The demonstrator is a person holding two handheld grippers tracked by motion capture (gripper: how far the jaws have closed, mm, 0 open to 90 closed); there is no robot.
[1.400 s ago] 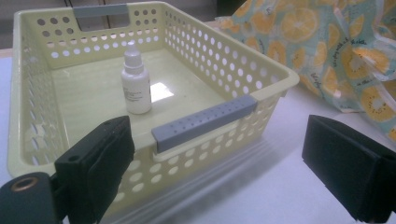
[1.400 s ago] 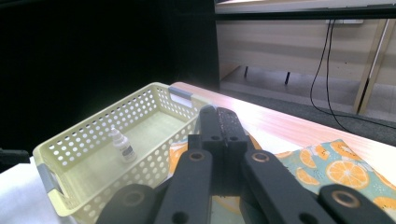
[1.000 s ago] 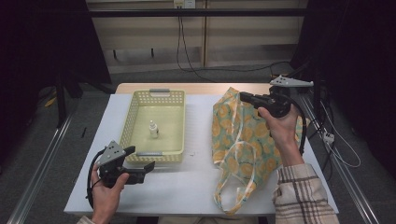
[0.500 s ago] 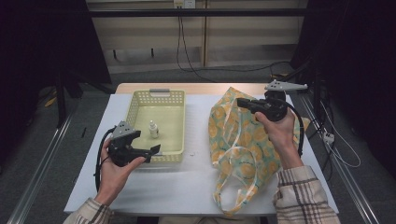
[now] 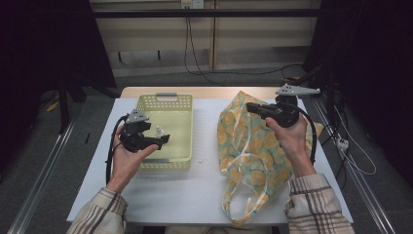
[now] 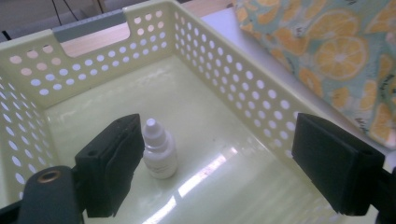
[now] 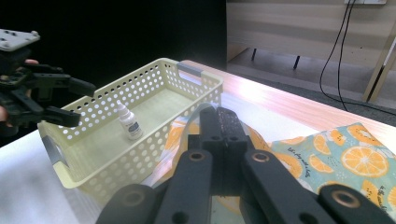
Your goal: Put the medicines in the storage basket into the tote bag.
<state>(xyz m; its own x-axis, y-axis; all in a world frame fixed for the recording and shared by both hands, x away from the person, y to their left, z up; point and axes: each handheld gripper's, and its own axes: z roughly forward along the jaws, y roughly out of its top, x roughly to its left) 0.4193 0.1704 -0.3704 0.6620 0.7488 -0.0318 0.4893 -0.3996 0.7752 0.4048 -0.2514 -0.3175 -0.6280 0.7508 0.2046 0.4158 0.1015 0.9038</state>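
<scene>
while the small white plastic dropper bottle (image 6: 159, 153) stands upright and untouched on the floor of the pale yellow perforated plastic basket (image 5: 182, 105), the work looks to be only at its start: judging from the pictures, the bottle is to be lifted out of the basket and put into the orange-slice printed cloth tote bag (image 5: 248, 161), and neither the pick-up nor the drop has been done. the left tongs (image 5: 158, 141) hang over the near left part of the basket with the jaws wide; they have just been closing a little, and in the left gripper view the bottle sits between them, right beside the left pad (image 6: 114, 161) and well apart from the right one, with no pad pressing on it. the right tongs (image 5: 254, 108) are shut at the far top edge of the bag, which they seem to hold up by its rim, though the fabric between the jaws is not plain to see in the right gripper view. the bag lies on the right half of the white desk (image 5: 195, 195), its handle loops trailing toward the near edge, and the basket is on the left half, far side. left to do, as i judge it: grip the bottle, lift it clear of the basket wall, carry it right, and release it in the bag's mouth. by count: one bottle, one basket, one bag, two tongs, two hands in plaid sleeves.
</scene>
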